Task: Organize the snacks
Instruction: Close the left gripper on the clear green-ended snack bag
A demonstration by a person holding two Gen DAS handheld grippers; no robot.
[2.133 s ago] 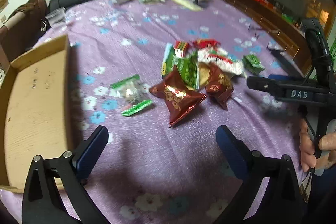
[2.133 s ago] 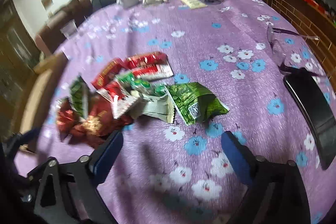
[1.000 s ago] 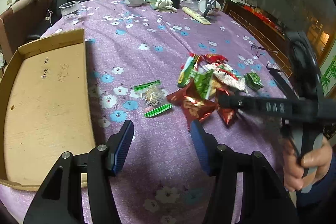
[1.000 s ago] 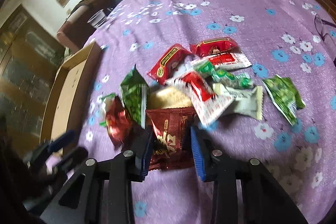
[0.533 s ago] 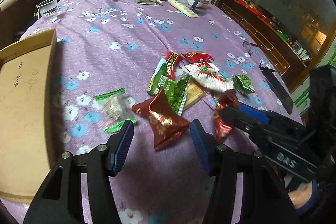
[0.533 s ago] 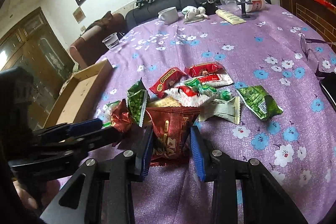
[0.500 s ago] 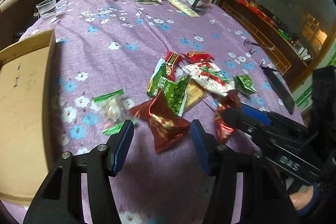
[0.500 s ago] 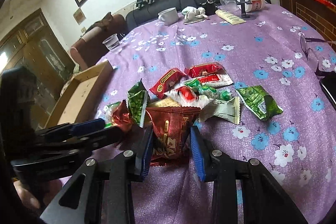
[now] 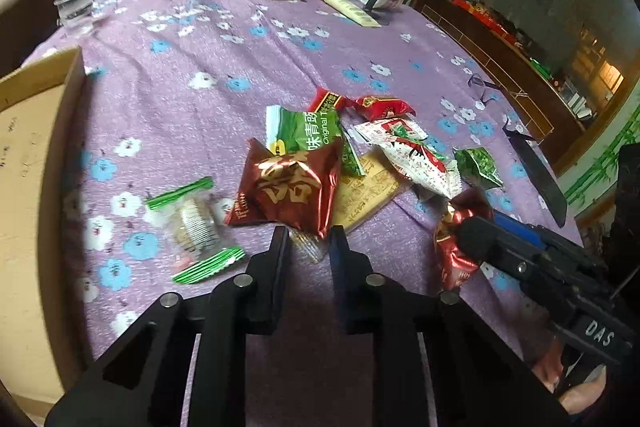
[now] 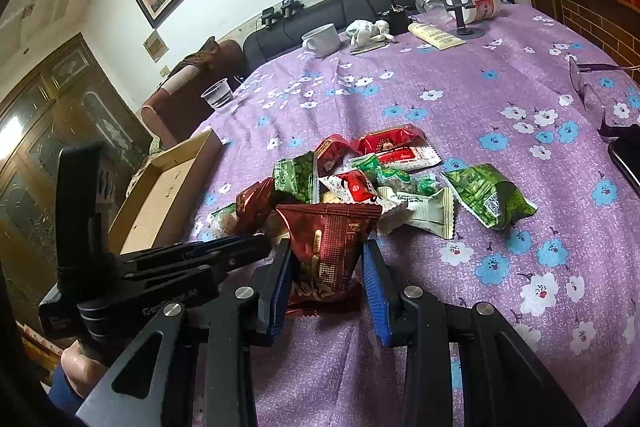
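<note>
- While my right tongs are gripping a dark red snack packet between their blue pads, I am holding it just in front of the snack pile on the purple flowered tablecloth.
- My left tongs are clenching on the bottom edge of a shiny red packet with gold lettering, which is lying right at their tips; the pads are nearly touching each other.
- Just to the left of my left tongs, a clear packet with green stripes is lying flat on the cloth.
- Beyond the shiny red packet, a green packet is resting against it, with red and white packets further out to the right.
- Far to the left of my left tongs, the cardboard box is sitting open.
- To the right of my right tongs, a green packet with a code label is lying apart from the pile.
</note>
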